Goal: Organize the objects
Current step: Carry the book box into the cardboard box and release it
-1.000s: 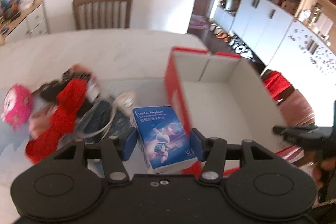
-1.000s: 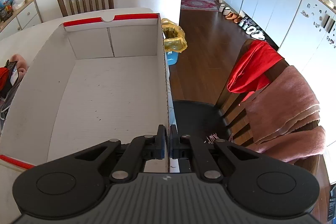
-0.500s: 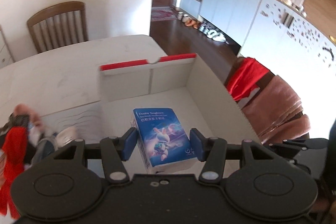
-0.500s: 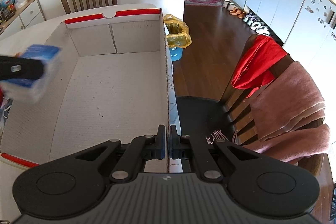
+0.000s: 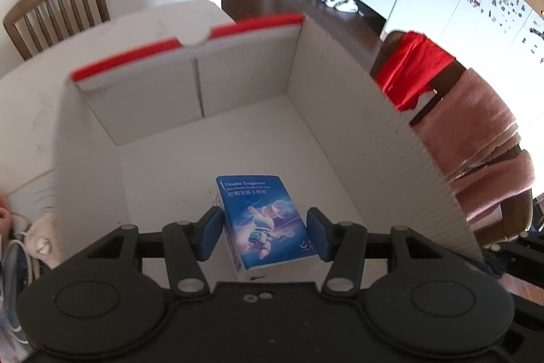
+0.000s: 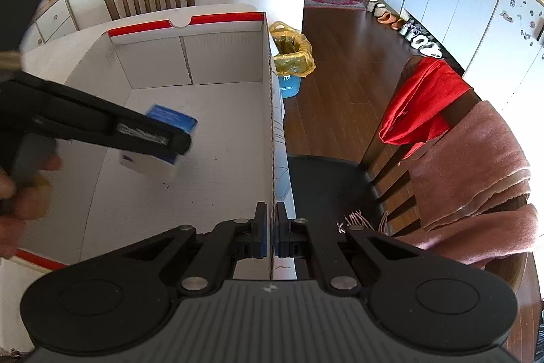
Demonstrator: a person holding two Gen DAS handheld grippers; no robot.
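The left claw (image 5: 265, 227) is pointed steeply down into the white box (image 5: 357, 111); a blue tissue pack (image 5: 263, 220) is pinched betw. its pads, above the box floor. The right claw (image 6: 271, 235) is pressed together on the box's right wall.

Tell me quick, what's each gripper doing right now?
Left gripper: closed on the blue pack, over the inside of the box.
Right gripper: shut on the box's side wall.
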